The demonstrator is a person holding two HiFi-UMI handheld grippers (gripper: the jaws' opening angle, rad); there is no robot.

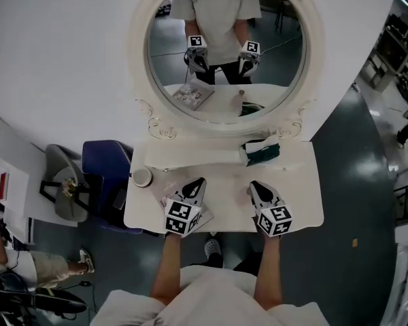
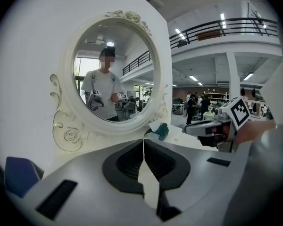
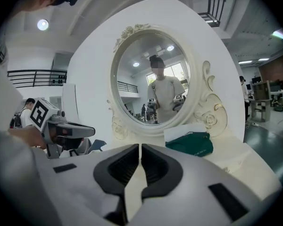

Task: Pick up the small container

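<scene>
Both tongs hang low over the front of the white bench (image 1: 306,212), side by side and well apart, pointing toward the oval mirror (image 1: 224,53) at its back. In the left gripper view, the left tongs (image 2: 143,147) are pinched narrow, the dark pads meeting at their tips with nothing between them. In the right gripper view, the right tongs (image 3: 140,149) are the same, with only a hairline slit between the pads and nothing caught in it. Neither pair holds anything.

I take the small container (image 1: 142,177) to be the pale round pot at the far left of the bench, close to the edge and just beside the raised shelf under the mirror. It sits off to the left of the left tongs, clear of them and untouched. Neither gripper view shows it.

A green and white packet (image 1: 262,151) lies on the raised shelf at the right, below the mirror frame, ahead of the right tongs and apart from them. The mirror reflects the person and both marker cubes. A blue chair (image 1: 103,165) stands against the left side of the bench. Further left a grey seat (image 1: 60,182) holds some small items I cannot make out.
</scene>
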